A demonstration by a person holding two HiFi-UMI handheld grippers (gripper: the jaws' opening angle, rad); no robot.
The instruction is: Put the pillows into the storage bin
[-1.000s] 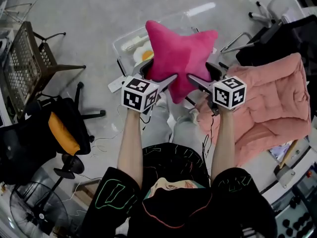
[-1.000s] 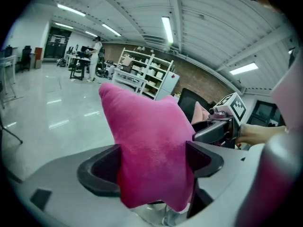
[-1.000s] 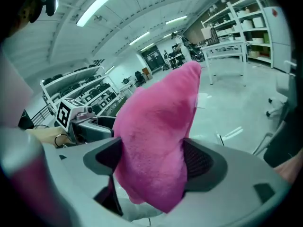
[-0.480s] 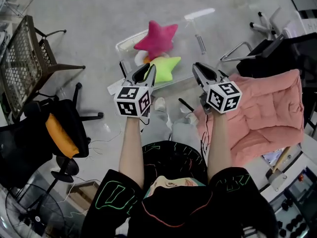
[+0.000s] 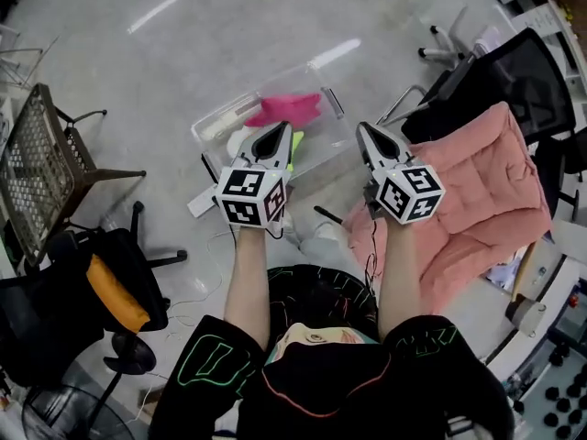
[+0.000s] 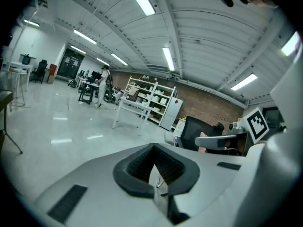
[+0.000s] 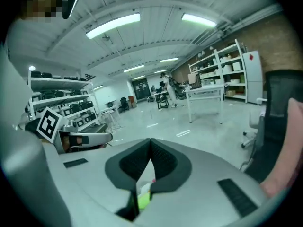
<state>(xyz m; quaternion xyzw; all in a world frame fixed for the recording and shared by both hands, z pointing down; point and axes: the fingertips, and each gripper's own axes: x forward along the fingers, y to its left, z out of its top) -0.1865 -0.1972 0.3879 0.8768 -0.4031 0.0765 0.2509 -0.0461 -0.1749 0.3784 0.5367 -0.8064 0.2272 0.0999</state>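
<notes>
A clear plastic storage bin (image 5: 216, 124) stands on the floor ahead of me. A pink star pillow (image 5: 286, 110) lies inside it, and a yellow-green pillow (image 5: 293, 148) beside it is mostly hidden behind my left gripper. My left gripper (image 5: 282, 129) hangs above the bin's near side, shut and empty. My right gripper (image 5: 364, 130) is level with it, just right of the bin, also shut and empty. In the left gripper view the left gripper (image 6: 154, 146) has its jaws pressed together. In the right gripper view the right gripper (image 7: 150, 142) is shut too, with a sliver of the yellow-green pillow (image 7: 143, 196) showing below it.
A chair with a pink cushion (image 5: 477, 191) stands close on the right, a black chair (image 5: 518, 67) behind it. At left are a black office chair with an orange pad (image 5: 115, 287) and a mesh chair (image 5: 37, 149). Cables lie on the floor by my feet.
A second ago both grippers held the pink star pillow between them. It dropped into the bin, and both pairs of jaws closed empty.
</notes>
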